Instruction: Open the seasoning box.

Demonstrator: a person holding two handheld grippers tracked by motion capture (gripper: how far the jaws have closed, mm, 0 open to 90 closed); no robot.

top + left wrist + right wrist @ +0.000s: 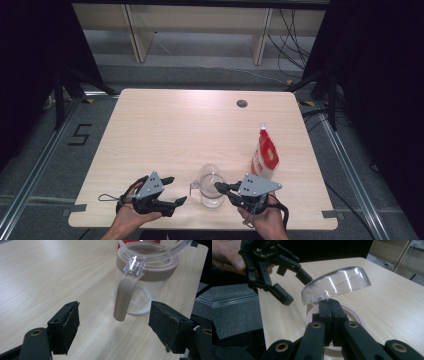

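- Pitcher (210, 186), clear-walled with a beige collar, stands near the table's (200, 125) front edge in the high view, between the two grippers. The left gripper (171, 191) lies just to its left, jaws spread, the hand under it low at the table edge. The right gripper (220, 187) reaches in from the right to the pitcher's rim. A red-and-white pouch (265, 155) stands upright behind and to the right.
- Left gripper view: the pads (70, 327) stand wide apart with nothing between them; the beige handle (124, 298) hangs just ahead, nearer the right pad, and a clear hinge tab (135, 263) sits above it.
- Right gripper view: the jaws are pressed together on the edge of the clear lid (337, 285), which is tilted up over the beige collar (312, 315). The left gripper (289, 287) hovers beyond, pointing down and inward.
- Risk, as I judge it: the lid is pinched by a thin edge, so it could slip and snap down. With the handle ungripped, any pull on the lid could tip or slide the pitcher, perhaps against the pouch.
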